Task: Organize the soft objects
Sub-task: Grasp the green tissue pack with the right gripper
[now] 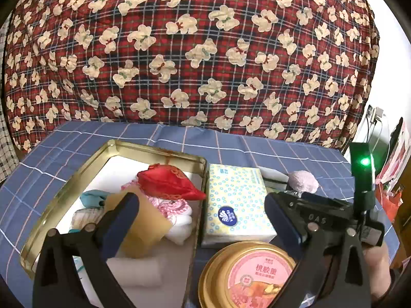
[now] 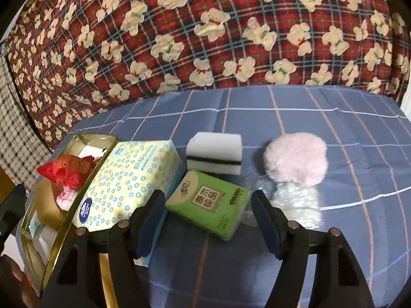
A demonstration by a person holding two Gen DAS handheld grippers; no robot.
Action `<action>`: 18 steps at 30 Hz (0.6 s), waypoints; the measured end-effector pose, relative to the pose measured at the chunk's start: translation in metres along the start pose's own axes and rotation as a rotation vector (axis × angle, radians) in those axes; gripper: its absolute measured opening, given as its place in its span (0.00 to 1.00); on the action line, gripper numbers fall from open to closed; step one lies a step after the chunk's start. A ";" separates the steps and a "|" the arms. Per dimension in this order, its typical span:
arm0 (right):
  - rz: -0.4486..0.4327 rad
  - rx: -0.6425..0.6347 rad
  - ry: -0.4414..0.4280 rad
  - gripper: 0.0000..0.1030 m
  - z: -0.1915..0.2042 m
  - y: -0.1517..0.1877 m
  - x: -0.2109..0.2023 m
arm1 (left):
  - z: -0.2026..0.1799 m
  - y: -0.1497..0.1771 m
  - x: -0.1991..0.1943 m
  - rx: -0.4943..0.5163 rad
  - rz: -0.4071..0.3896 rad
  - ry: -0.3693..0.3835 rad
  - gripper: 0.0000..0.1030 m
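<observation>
A gold tin tray [image 1: 74, 177] holds a red pouch [image 1: 167, 182], pink-white cloth, a tan sponge [image 1: 143, 228] and white foam. My left gripper [image 1: 203, 218] is open above the tray's right rim and a blue-dotted tissue pack [image 1: 236, 205]. My right gripper [image 2: 208, 218] is open, with its fingers on either side of a green tissue packet [image 2: 208, 205] on the blue cloth; whether they touch it I cannot tell. A white sponge [image 2: 214, 154], a pink fluffy puff [image 2: 295, 159] and a clear plastic bag [image 2: 298, 200] lie beyond. The tray [image 2: 64, 213] and dotted pack [image 2: 128, 179] are at its left.
A round gold tin with a pink lid [image 1: 251, 277] stands in front of the dotted pack. A red plaid bear-print quilt [image 1: 192, 51] rises behind the blue checked table cloth [image 2: 308, 118]. The other gripper's body [image 1: 334, 218] is at right in the left wrist view.
</observation>
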State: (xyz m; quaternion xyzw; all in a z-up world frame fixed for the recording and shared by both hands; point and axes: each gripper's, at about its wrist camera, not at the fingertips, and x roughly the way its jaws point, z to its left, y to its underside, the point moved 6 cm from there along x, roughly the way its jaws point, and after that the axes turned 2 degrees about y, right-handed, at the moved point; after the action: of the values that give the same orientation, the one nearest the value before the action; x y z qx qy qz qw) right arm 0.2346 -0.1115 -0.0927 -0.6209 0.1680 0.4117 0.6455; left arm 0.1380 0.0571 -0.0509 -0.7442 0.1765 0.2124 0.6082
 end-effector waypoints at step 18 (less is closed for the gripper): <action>0.045 0.024 -0.064 0.46 -0.012 0.006 0.018 | -0.023 -0.003 0.014 0.044 0.028 -0.020 0.97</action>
State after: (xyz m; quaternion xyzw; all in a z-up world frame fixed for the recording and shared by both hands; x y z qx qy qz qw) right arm 0.2446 -0.1177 -0.1123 -0.5956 0.1663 0.4437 0.6486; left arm 0.1542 0.0349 -0.0519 -0.7258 0.1854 0.2243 0.6233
